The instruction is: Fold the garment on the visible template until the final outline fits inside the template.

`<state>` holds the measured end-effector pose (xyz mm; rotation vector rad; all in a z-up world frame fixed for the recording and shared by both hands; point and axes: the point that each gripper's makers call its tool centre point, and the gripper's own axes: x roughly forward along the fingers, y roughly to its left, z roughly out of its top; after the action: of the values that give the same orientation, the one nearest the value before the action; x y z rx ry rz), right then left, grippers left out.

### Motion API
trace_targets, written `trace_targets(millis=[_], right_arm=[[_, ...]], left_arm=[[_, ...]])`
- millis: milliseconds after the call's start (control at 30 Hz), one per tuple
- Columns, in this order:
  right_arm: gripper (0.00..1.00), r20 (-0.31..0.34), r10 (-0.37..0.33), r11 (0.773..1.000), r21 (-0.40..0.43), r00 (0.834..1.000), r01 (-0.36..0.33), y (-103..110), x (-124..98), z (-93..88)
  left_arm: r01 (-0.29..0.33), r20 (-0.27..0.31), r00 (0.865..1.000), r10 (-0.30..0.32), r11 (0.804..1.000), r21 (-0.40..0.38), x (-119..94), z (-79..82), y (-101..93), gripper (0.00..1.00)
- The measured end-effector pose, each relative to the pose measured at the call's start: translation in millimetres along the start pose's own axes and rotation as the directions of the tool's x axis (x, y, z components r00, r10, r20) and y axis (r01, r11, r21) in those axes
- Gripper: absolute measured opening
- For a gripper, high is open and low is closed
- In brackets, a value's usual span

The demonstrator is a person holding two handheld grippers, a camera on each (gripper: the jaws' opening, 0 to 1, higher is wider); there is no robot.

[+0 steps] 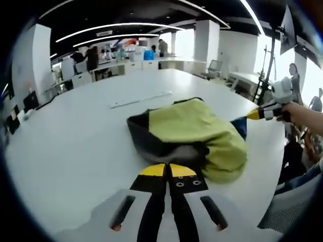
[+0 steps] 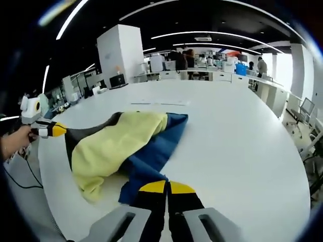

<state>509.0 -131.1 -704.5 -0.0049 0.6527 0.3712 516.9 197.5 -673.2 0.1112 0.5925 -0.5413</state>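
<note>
Garment: a yellow-green, dark and blue piece of clothing, bunched in a loose heap on the white table; in the right gripper view it lies spread wider, with the blue part towards the camera.
Place: near the table's curved edge on the person's side, well apart from the far edge.
Template: no clear outline can be made out under or around the garment; a pale strip lies on the table beyond it, purpose not clear.
Left gripper: jaws closed together, yellow tips at the dark edge of the garment; it appears to pinch the cloth, though the contact is partly hidden. It also shows at the garment's far corner in the right gripper view.
Right gripper: jaws closed together, tips at the blue hem, seemingly gripping it; seen in the left gripper view at the blue corner.
Done: both ends of the garment appear taken up.
Left: no neat fold visible; the heap is rumpled and irregular, so by my judgement the folding is at an early stage and the final outline is not reached.
</note>
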Motion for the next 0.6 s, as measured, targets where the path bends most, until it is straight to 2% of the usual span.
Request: trace_targets(millis=[100, 233, 400, 600], right_arm=[[0.0, 0.0, -0.026, 1.0, 0.004, 1.0, 0.026, -8.9, -3.5, -0.3], [0.0, -0.006, -0.064, 0.998, 0.01, 0.998, 0.064, -23.7, -9.3, -1.7], [0.0, -0.01, -0.095, 0.995, 0.019, 0.995, 0.095, -36.8, -15.7, -2.4], [0.0, -0.015, -0.147, 0.989, 0.027, 0.989, 0.147, -59.6, -22.1, -2.1]], left_arm=[[-0.004, 0.002, 1.0, 0.004, 0.998, -0.055, -1.9, -2.0, 9.4, 0.0], [-0.025, -0.014, 1.0, 0.024, 0.997, -0.078, -5.9, -7.1, 27.3, 0.0], [-0.064, -0.036, 0.997, 0.062, 0.996, -0.058, -11.9, -14.4, 48.9, 0.0], [-0.112, -0.112, 0.988, 0.109, 0.993, -0.021, -14.4, -32.0, 74.0, 0.0]])
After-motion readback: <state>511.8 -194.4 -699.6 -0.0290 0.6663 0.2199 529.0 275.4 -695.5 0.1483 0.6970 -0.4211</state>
